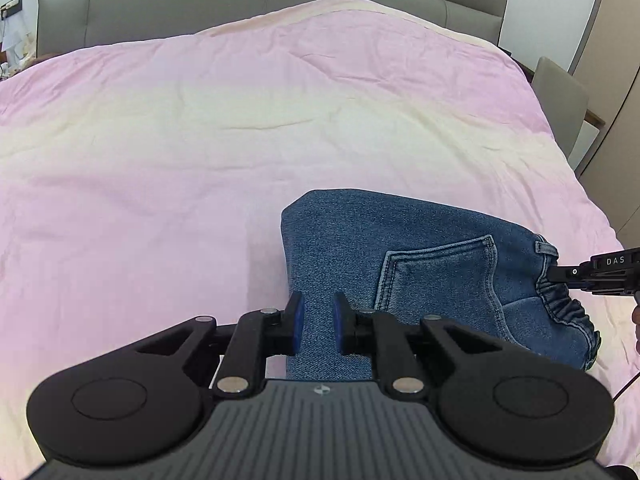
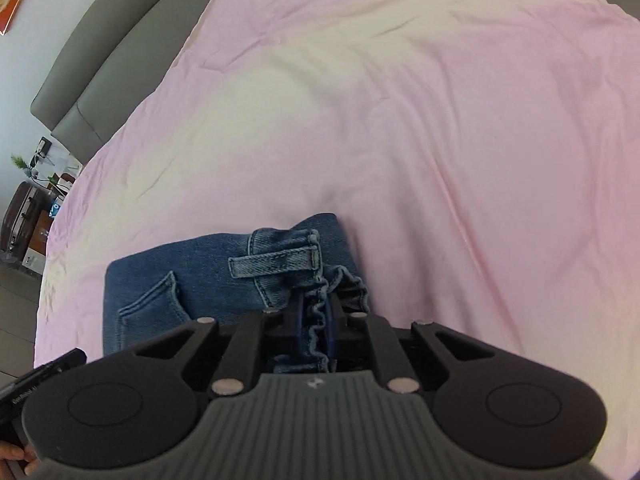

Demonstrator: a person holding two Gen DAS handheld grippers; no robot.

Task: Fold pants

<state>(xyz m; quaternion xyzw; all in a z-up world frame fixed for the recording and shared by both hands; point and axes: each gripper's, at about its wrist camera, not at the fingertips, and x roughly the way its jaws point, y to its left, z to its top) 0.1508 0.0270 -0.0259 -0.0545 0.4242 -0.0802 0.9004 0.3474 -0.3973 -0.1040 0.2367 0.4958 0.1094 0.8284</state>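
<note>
While both tongs grip the pants [image 1: 432, 264], left tongs [image 1: 318, 330] hold the folded end and right tongs [image 2: 316, 320] the elastic waistband, so the long axis runs between them across the bed [image 1: 200, 140].

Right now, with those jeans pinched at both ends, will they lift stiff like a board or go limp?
Probably limp: the jeans already bulge and crease between the two grips. The gathered elastic waistband, bunched in the right gripper, will likely stretch. The denim looks thick, so they may feel fairly heavy and sag in the middle.
</note>
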